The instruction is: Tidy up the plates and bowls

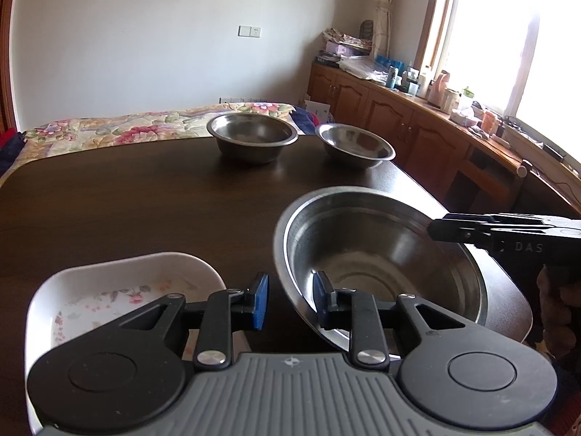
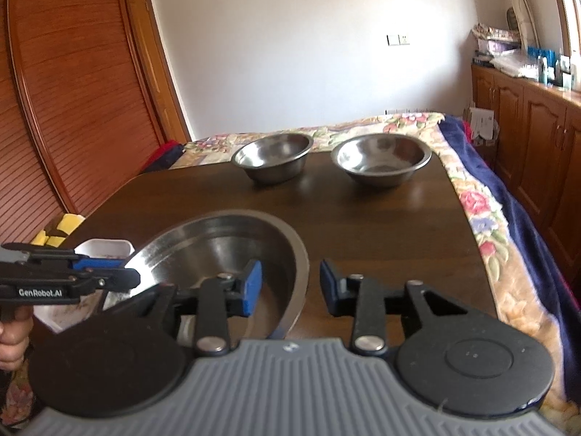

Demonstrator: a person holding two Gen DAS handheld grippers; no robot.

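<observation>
A large steel bowl (image 1: pixel 381 254) stands near the front of the dark table (image 1: pixel 127 200). My left gripper (image 1: pixel 289 299) is open, its blue pads straddling the bowl's left rim. My right gripper (image 2: pixel 288 289) is open too, with the bowl's (image 2: pixel 225 247) right rim between its pads; it also shows from the side at the bowl's right rim (image 1: pixel 434 230). A white floral dish (image 1: pixel 109 290) lies just left of the big bowl. Two smaller steel bowls (image 1: pixel 252 134) (image 1: pixel 354 143) sit side by side at the table's far edge.
A bed with a floral cover (image 2: pixel 479 203) runs along the table's far and right sides. Wooden cabinets (image 1: pixel 399 120) with a cluttered top stand under the window at right. A slatted wooden door (image 2: pixel 65 109) is at left. A hand (image 2: pixel 14 341) holds the left gripper.
</observation>
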